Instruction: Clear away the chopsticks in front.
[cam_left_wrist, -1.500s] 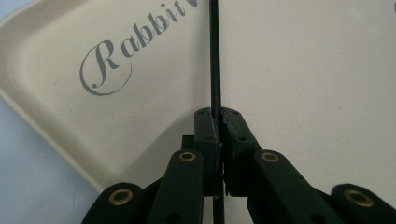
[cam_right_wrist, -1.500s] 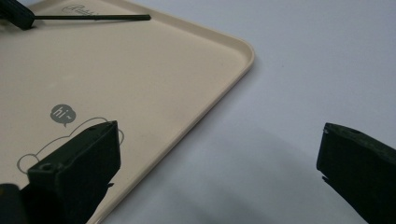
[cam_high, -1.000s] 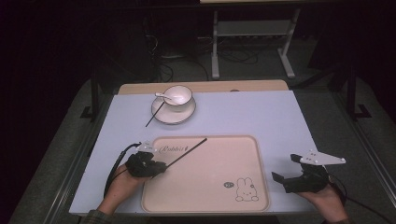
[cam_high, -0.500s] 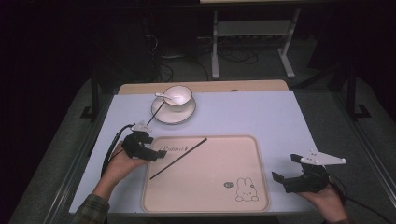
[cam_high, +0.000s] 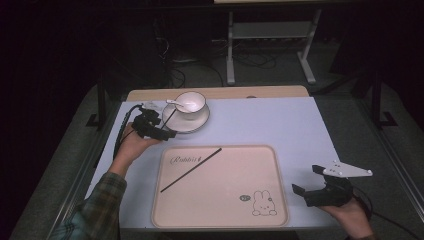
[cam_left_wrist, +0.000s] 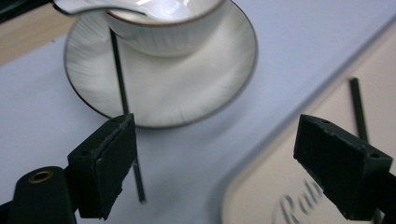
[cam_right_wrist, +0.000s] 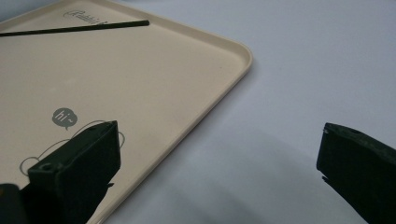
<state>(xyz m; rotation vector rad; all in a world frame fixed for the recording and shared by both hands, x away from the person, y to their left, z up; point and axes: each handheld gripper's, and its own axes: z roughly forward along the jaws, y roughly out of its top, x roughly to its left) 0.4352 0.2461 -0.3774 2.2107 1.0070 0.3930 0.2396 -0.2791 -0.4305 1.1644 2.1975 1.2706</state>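
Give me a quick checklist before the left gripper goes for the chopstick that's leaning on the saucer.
1. Left gripper jaws open: ok, they have just opened and nothing is pressed between them.
2. Leaning chopstick centred between the jaws: not ok, it sits at one jaw's edge.
3. Other chopstick lying on the tray: ok.
4. Cup and spoon safe from a knock: cannot tell, the leaning chopstick's far end reaches the cup.
5. Right gripper out of the way: ok, open beside the tray.

My pale blue tabletop (cam_high: 280, 125) is evenly lit, the room beyond dark. Glare shines on the white ribbed saucer (cam_left_wrist: 187, 88); my black jaws blur up close.
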